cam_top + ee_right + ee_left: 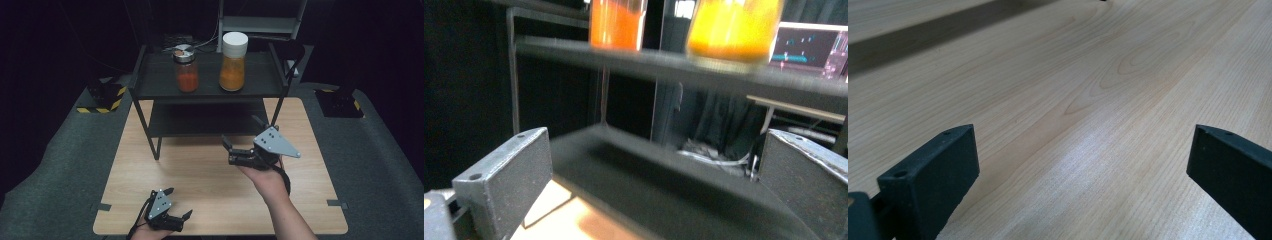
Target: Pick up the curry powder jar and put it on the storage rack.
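On the top shelf of the black rack (150, 85) stand two jars. The jar with the metal lid (186, 67) holds red-orange powder. The jar with the white lid (233, 61) holds yellow-orange powder and is taller. They stand side by side and do not touch. The rack stands at the far end of the wooden tabletop (200, 175), and it has a lower shelf (200, 120) too.

The right hand-held gripper (242, 133) is up in the air in front of the rack, just by the lower shelf. Its two black jaws are wide apart and hold nothing. It points toward the rack. In the right gripper view, the two jars are up above on the top shelf, the red-orange one (616, 22) on the left and the yellow-orange one (734, 27) on the right. That picture is a bit blurry.

The left hand-held gripper (178, 202) is low at the near edge of the tabletop, well apart from the rack. Its jaws are wide apart too, with bare wood (1088, 100) between them.
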A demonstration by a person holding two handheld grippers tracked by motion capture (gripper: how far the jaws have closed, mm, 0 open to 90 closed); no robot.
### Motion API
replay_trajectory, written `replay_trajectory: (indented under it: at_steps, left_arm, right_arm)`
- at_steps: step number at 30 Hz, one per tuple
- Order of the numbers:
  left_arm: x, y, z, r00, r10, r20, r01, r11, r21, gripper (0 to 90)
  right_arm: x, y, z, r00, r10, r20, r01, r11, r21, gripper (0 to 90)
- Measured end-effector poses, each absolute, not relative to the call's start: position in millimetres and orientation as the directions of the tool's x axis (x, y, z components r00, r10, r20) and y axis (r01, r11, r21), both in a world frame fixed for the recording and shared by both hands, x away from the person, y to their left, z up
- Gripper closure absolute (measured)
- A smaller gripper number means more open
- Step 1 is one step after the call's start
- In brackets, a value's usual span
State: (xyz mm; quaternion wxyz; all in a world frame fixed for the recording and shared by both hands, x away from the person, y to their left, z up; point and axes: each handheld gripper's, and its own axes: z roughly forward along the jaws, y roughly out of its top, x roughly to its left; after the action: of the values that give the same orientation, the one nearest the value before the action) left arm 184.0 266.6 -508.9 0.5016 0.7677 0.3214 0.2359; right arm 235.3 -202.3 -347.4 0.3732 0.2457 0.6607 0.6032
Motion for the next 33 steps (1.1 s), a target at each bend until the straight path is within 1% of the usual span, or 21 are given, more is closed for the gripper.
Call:
replay_trajectory:
  at_steps: [13, 14, 16, 18, 22, 24, 33]
  left_arm:
    - [185, 263, -508, 0.688, 0.723, 0.063, 0.243, -0.311, 0.919, 0.5]
    - [185, 263, -508, 0.690, 0.721, 0.063, 0.242, -0.311, 0.919, 0.5]
    - [185, 263, -508, 0.691, 0.719, 0.065, 0.240, -0.314, 0.919, 0.5]
    - [185, 263, -508, 0.694, 0.716, 0.068, 0.236, -0.316, 0.919, 0.5]
    - [185, 263, -508, 0.696, 0.715, 0.070, 0.233, -0.317, 0.919, 0.5]
    - [185, 263, -508, 0.697, 0.714, 0.071, 0.233, -0.319, 0.919, 0.5]
    - [183, 261, -508, 0.693, 0.716, 0.085, 0.224, -0.326, 0.919, 0.5]
  right_arm:
    - [223, -215, -389, -0.615, 0.760, -0.207, -0.048, 0.226, 0.973, 0.0]
    - [221, -217, -400, -0.614, 0.761, -0.211, -0.034, 0.242, 0.970, 0.0]
    - [220, -218, -404, -0.614, 0.761, -0.210, -0.024, 0.248, 0.968, 0.0]
    - [218, -223, -420, -0.617, 0.762, -0.199, 0.018, 0.266, 0.964, 0.0]
    - [215, -228, -440, -0.612, 0.763, -0.206, 0.053, 0.300, 0.952, 0.0]
    - [214, -233, -450, -0.612, 0.767, -0.194, 0.080, 0.304, 0.949, 0.0]
    - [210, -245, -478, -0.590, 0.785, -0.191, 0.133, 0.328, 0.935, 0.0]
